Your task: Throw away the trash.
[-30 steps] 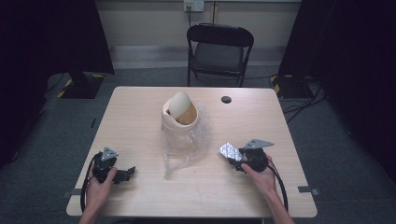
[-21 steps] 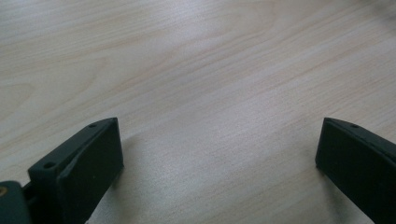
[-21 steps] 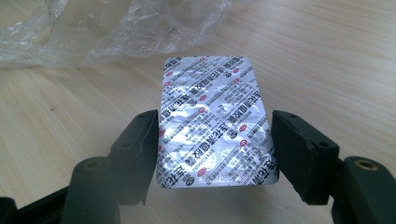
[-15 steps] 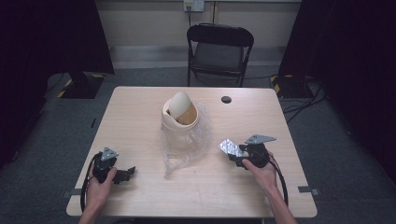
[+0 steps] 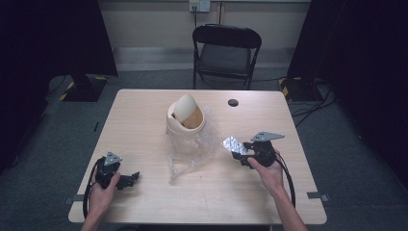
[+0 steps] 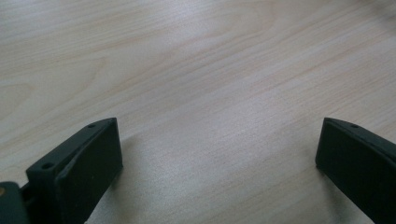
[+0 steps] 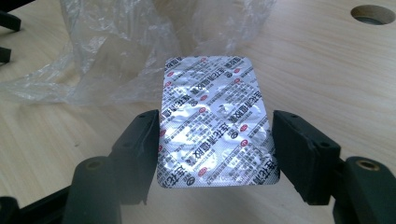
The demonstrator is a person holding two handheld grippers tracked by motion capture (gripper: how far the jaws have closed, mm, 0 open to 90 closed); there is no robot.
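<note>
moved: right gripper (image 5: 239, 153) lifted slightly with blister pack (image 7: 215, 122) clamped
left gripper (image 5: 136, 177): jaws apart, 7 o'clock of table (image 5: 144, 120)

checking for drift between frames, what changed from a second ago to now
The right hand-held gripper has lifted a little off the table, carrying the foil pill pack clamped between its jaws. Nothing was let go. The left hand-held gripper, jaws open, the small bin and the clear plastic bag stayed put.

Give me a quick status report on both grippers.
Right gripper shut on blister pack. Left gripper open, fingers over bare table. Plastic bag lies before the bin.
</note>
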